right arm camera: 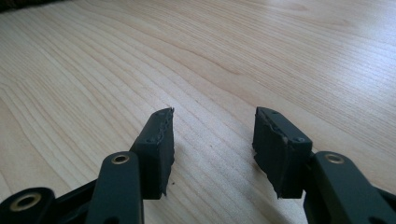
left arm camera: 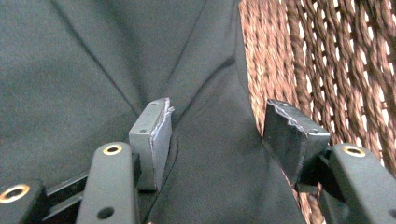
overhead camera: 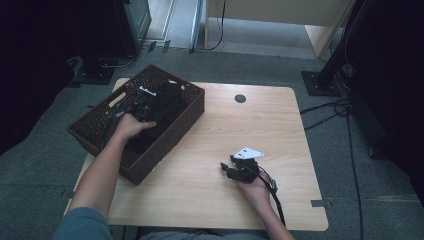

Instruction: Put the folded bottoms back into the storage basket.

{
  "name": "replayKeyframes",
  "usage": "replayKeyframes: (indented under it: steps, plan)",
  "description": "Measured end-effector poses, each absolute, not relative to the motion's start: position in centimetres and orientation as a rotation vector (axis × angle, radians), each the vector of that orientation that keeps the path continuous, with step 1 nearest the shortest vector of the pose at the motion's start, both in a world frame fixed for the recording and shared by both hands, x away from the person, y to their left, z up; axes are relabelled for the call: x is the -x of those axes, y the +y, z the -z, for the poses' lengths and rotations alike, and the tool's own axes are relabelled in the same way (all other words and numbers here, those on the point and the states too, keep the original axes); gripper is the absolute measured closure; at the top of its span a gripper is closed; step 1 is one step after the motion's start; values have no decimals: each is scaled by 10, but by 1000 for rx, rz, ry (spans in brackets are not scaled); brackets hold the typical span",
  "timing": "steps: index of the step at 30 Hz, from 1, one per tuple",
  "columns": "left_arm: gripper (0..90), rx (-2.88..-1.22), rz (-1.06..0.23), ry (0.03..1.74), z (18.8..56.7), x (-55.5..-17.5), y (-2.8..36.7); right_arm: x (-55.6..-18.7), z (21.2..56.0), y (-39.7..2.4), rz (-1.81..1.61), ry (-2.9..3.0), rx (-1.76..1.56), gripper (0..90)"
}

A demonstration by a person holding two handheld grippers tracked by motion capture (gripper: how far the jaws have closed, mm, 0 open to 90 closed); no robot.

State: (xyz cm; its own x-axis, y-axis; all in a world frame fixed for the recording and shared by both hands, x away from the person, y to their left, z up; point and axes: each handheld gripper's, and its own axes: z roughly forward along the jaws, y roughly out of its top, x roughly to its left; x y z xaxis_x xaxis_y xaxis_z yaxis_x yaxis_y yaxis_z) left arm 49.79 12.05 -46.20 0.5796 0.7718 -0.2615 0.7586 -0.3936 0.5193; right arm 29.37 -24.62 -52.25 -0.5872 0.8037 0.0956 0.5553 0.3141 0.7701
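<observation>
A brown wicker basket [overhead camera: 172, 142] stands slantwise on the left part of the wooden table [overhead camera: 220, 125], with a black cloth [overhead camera: 167, 102] heaped inside it. My left gripper [overhead camera: 142, 107] is lowered into the basket onto the cloth. In the left gripper view its jaws [left arm camera: 217, 109] stand apart astride a raised fold of the dark cloth [left arm camera: 93, 70], right beside the woven basket wall [left arm camera: 327, 60]. My right gripper [overhead camera: 227, 167] rests low over the table near the front right. It is open [right arm camera: 212, 114], with only bare wood [right arm camera: 233, 46] between its fingers.
A small dark round hole [overhead camera: 240, 98] sits near the table's far edge. Black stand bases [overhead camera: 320, 82] and cables [overhead camera: 330, 112] lie on the grey carpet to the right. Another dark stand [overhead camera: 95, 75] is behind the basket.
</observation>
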Motion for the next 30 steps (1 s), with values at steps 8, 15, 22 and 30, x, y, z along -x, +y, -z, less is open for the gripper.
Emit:
replayKeyframes:
  steps: [8, 15, 22, 30]
  plan:
    - [432, -2323, -15, 1165, 460, -485, 125, -293, 522, -246, -1146, 2280, -1227, 480]
    - [448, -2266, -7, 1190, 461, -484, 129, -292, 522, -245, -1138, 2280, -1219, 481]
    - [446, -2235, -62, 1213, 448, -486, 128, -292, 522, -245, -1141, 2279, -1224, 480]
    - [437, -2186, -90, 1189, 421, -482, 132, -293, 522, -245, -1146, 2280, -1228, 478]
